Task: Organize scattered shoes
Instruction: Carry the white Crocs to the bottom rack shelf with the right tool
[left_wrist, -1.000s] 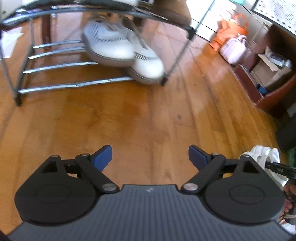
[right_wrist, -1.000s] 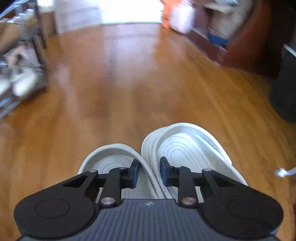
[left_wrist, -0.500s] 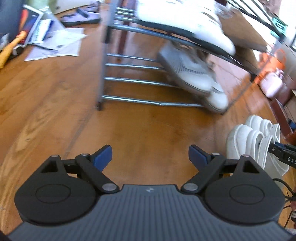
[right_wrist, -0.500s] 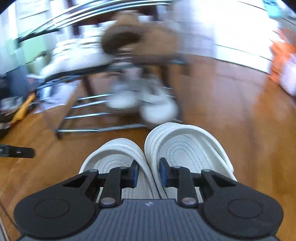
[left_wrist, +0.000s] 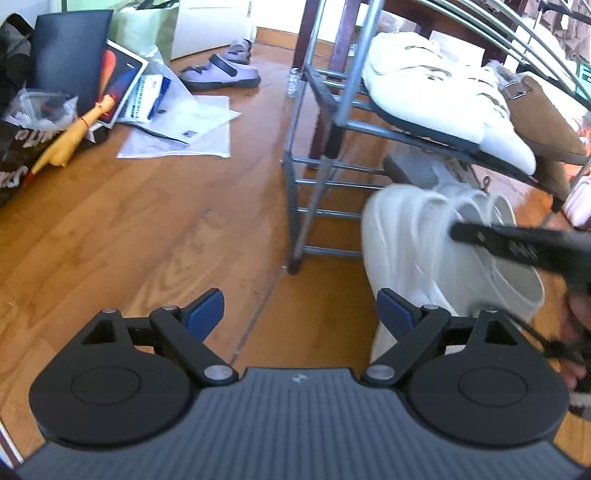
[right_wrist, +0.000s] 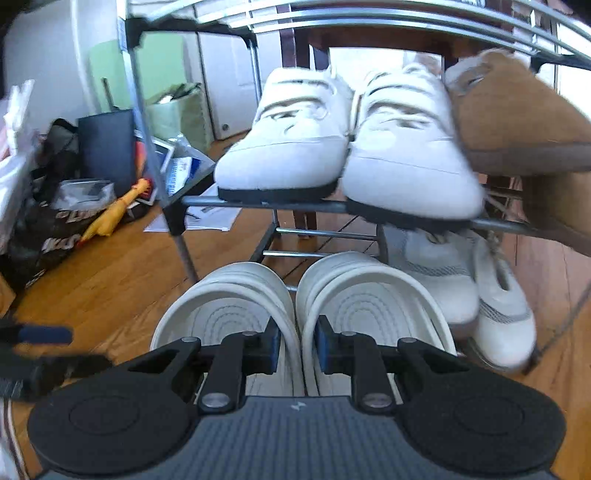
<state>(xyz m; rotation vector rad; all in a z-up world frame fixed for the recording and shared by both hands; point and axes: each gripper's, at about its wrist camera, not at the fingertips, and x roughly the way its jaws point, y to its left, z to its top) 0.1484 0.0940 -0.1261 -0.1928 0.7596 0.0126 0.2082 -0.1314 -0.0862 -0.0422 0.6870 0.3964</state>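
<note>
glossy wooden floor (left_wrist: 147, 229), shiny metal shoe rack (right_wrist: 317, 206), smooth matt white rubbery slippers (right_wrist: 258, 295), brown suede shoe (right_wrist: 517, 122)

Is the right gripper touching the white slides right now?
Touching. The right wrist view shows the right gripper pinching the adjoining inner edges of the white slides between its pads.

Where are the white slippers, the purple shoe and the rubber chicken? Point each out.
white slippers (right_wrist: 354, 291), right wrist view, toe of the right slipper.
purple shoe (left_wrist: 221, 72), left wrist view, its upper.
rubber chicken (left_wrist: 64, 142), left wrist view, its yellow body.
</note>
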